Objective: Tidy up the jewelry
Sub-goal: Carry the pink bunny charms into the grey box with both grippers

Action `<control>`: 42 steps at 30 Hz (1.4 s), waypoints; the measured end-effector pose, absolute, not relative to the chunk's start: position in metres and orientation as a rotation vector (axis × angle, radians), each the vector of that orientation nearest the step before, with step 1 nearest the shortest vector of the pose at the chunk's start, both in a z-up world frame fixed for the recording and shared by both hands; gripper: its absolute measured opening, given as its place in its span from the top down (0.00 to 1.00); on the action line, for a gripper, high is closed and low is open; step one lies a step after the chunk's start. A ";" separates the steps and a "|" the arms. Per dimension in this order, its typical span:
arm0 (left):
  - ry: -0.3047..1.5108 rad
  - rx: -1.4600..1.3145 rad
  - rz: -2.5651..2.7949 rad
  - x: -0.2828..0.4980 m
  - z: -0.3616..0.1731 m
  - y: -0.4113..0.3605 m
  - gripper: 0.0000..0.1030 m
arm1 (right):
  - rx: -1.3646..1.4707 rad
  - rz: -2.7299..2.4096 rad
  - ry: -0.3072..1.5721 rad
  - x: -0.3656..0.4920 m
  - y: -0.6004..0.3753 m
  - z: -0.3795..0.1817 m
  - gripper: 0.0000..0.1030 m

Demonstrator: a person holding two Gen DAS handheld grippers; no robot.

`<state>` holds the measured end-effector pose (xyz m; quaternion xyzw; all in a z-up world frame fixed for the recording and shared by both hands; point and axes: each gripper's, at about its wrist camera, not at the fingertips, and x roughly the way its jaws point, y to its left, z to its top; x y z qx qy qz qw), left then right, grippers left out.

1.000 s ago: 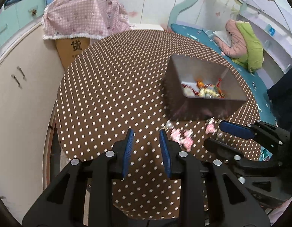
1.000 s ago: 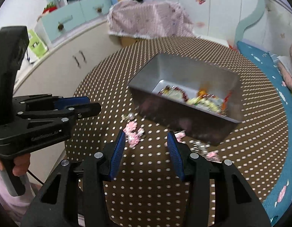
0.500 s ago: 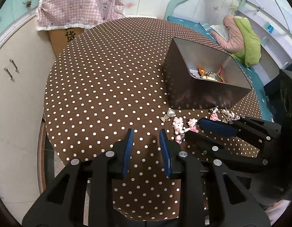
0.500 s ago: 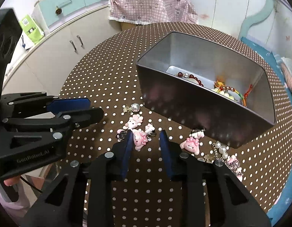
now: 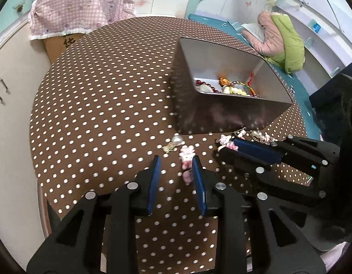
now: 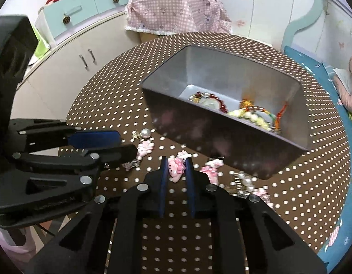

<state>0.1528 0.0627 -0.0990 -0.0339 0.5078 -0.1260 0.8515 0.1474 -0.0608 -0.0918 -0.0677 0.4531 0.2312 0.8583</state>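
A: On the round polka-dot bench [image 5: 103, 105], in the left wrist view, what surrounds the left tongs [image 5: 176, 162]?

B: Its blue pads stand partly open and hold nothing. A pink charm [image 5: 187, 154] lies on the cloth just ahead of the tips, close to the right-hand pad. A pearl earring [image 5: 176, 140] sits a little further on, near the corner of the metal box [image 5: 221, 116].

A: And what crowds that side?

B: The right tongs [image 5: 230, 147] reach in from the right, lying across the loose pink and pearl pieces below the box's front wall and covering part of them. Inside the box are red beads, pale beads and an orange knot. Beyond the bench: a pink checked cover [image 5: 82, 11] over a carton, cream cupboards, a teal bed with folded clothes.

A: Along the bench edge in the right wrist view?

B: The right tongs [image 6: 176, 164] have just been closing, and now their pads press on a pink bunny charm [image 6: 176, 167], pinched between them just above the cloth. More pink charms [image 6: 211, 167] and a pearl cluster [image 6: 244, 180] lie right of the tips, under the box [image 6: 221, 141].

A: Anything in the way there?

B: The left tongs [image 6: 128, 145] come in from the left, their tips beside another pink charm [image 6: 145, 148] and the pearl earring [image 6: 144, 133]. The box wall rises right behind the pinched charm.
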 end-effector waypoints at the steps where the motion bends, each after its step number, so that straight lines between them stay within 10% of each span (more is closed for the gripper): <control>1: 1.071 -0.065 -0.267 0.155 -0.100 0.059 0.72 | -0.139 0.484 0.948 0.147 -0.061 -0.090 0.86; 12: 1.082 -0.025 -0.239 0.164 -0.107 0.046 0.88 | -0.113 0.468 0.937 0.150 -0.073 -0.087 0.86; 42: 0.922 0.004 -0.295 0.157 -0.038 0.037 0.88 | -0.060 0.464 0.802 0.137 -0.105 -0.042 0.86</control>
